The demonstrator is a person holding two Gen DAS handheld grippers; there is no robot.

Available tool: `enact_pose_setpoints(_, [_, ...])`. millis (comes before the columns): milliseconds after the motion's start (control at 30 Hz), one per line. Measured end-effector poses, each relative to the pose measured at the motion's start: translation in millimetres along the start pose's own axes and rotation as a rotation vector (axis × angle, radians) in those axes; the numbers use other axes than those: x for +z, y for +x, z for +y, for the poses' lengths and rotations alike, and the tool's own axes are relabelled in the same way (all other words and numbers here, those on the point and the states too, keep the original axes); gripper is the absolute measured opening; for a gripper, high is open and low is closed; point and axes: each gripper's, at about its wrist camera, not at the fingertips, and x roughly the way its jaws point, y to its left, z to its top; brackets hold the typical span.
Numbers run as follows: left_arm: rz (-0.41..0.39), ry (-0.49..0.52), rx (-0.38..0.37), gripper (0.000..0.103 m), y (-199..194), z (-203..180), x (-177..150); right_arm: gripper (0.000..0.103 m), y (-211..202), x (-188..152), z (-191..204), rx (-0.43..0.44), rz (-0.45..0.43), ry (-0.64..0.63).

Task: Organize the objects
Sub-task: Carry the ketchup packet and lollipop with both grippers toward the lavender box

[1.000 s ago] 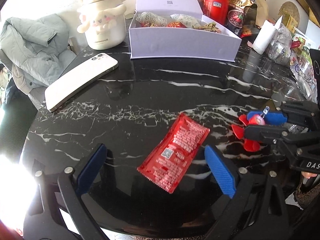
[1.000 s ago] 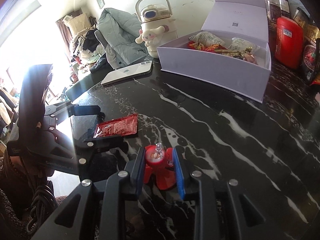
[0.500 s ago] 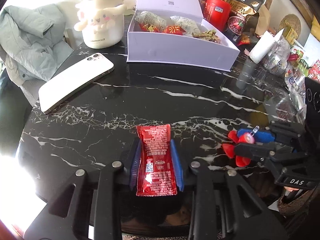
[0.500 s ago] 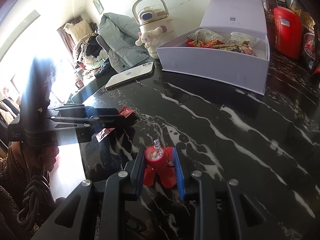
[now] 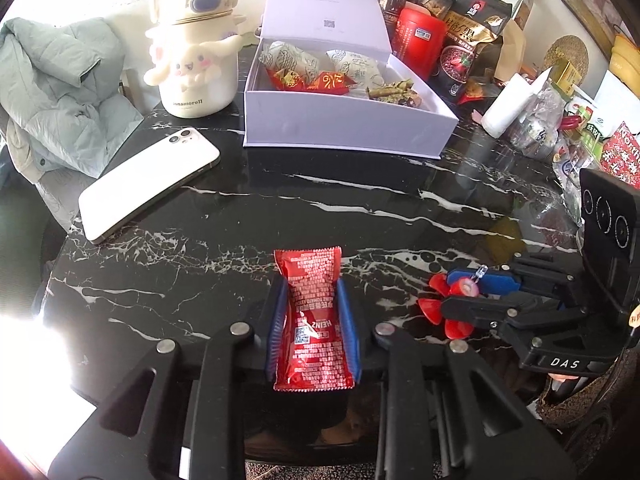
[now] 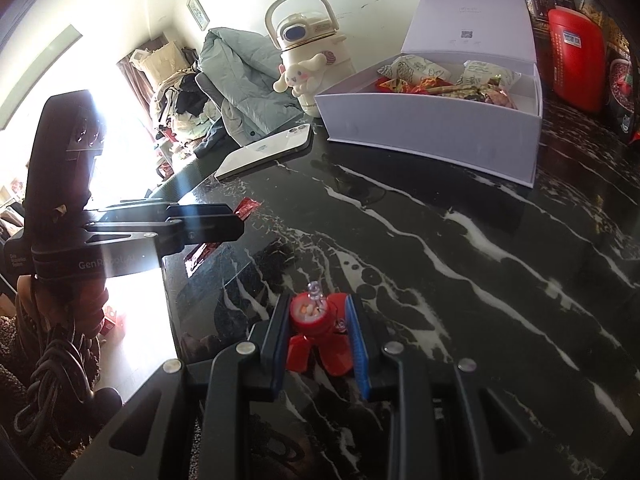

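A red ketchup packet (image 5: 310, 320) stands pinched between the blue pads of my left gripper (image 5: 310, 286), whose jaws are closing on it just above the black marble table (image 5: 360, 208). In the right wrist view the left gripper (image 6: 238, 222) holds the packet (image 6: 248, 207) at the left. My right gripper (image 6: 318, 314) is shut on a small red finned toy with a clear bulb (image 6: 310, 316), low over the table. From the left wrist view that right gripper (image 5: 450, 294) and toy (image 5: 430, 306) are close on the right. An open lilac box (image 5: 344, 132) with wrapped snacks sits at the back.
A white phone (image 5: 148, 184) lies left of the box, beside a cream character bottle (image 5: 196, 64) and a grey-green jacket (image 5: 56, 92). A red canister (image 5: 420, 44), snack bags and a paper roll (image 5: 506, 106) crowd the back right. The table edge runs close below both grippers.
My left gripper went from wide open around the flat-lying packet to shut on it, turning it to point lengthwise away. The right gripper kept its hold on the red toy and stayed put.
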Motion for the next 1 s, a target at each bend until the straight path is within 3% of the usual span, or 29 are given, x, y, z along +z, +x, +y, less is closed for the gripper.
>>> enact_pose_setpoints(367, [0.024, -0.037, -0.009, 0.024, 1, 6, 1, 0.025, -10, 18, 12, -0.025, -0.024, -0.064])
enact_pose_setpoints(1000, [0.0, -0.041, -0.017, 0.024, -12, 12, 22, 0.025, -18, 48, 22, -0.028, -0.025, -0.103])
